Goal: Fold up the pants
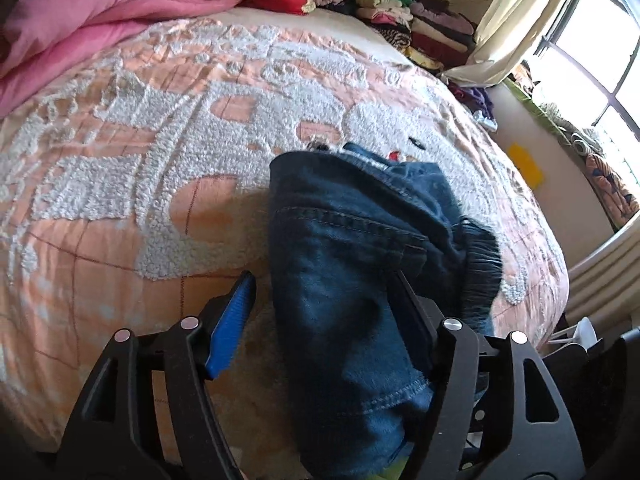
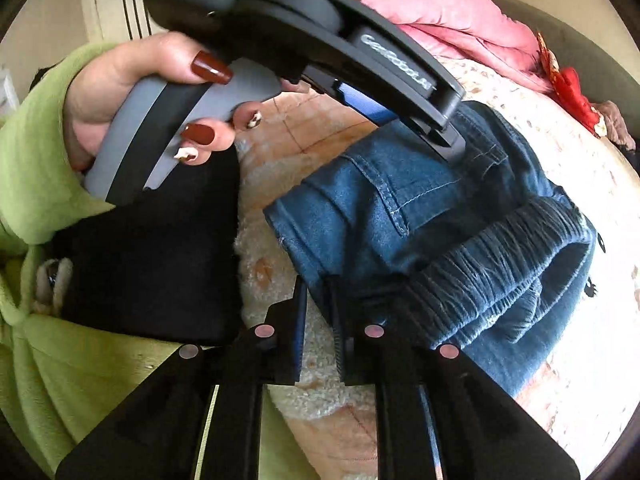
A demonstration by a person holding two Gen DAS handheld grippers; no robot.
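Daylit from the window [image 1: 600, 60], blown out white. Soft shadows on the bedspread [image 1: 160, 160]. Strongly fisheye-bent, dark at corners, slightly soft.

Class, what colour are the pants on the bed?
Dark blue denim pants, clearest in the right wrist view.

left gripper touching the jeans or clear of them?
Touching. In the left wrist view the jeans drape over the right finger of the open left gripper; the blue-padded finger stands clear of them.

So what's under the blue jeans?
The jeans lie on the peach-and-white bedspread, which shows all around them. The patch right beneath is covered, so anything hidden there can't be seen. The left hand-held gripper is open around them.
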